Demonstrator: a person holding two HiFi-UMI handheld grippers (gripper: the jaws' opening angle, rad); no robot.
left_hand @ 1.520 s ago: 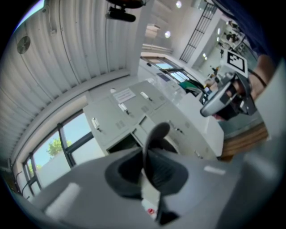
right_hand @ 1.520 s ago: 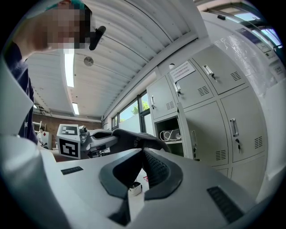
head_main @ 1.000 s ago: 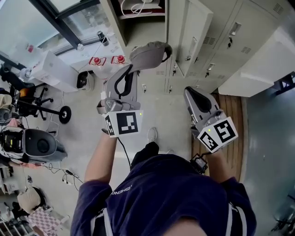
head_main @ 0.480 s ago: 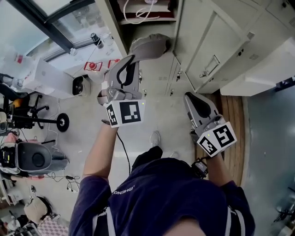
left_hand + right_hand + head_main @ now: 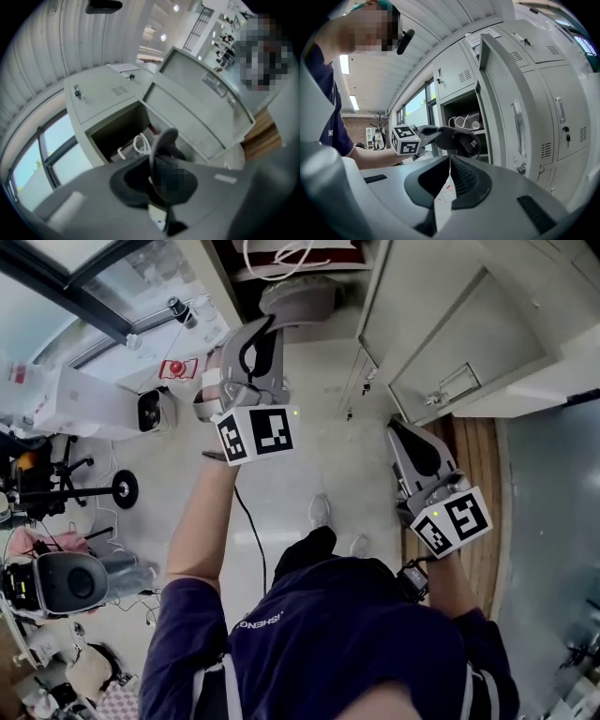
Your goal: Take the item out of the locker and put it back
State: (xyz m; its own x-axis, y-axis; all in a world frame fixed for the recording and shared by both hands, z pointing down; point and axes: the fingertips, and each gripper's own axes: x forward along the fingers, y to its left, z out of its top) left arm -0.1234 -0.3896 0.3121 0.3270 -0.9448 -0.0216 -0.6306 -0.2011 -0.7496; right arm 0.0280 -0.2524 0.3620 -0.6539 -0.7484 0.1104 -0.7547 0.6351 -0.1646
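**Cap held at the mouth of the open locker**

Your left claw (image 5: 270, 326) pinches the grey cap (image 5: 298, 304) and holds it level, just in front of the open locker compartment (image 5: 112, 136). Carry the cap straight in, clear of the coiled white cord (image 5: 281, 253) on the shelf, and let go only once it rests. The locker door (image 5: 450, 324) stands wide. Your right claw (image 5: 406, 434), pressed together and empty, hangs near it.

- My left gripper (image 5: 278, 322) has its tips hidden under the grey rounded fabric item (image 5: 302, 302) in the head view.
- The open grey metal locker (image 5: 221, 282) and its white looped cord (image 5: 278, 253) run off the top edge.
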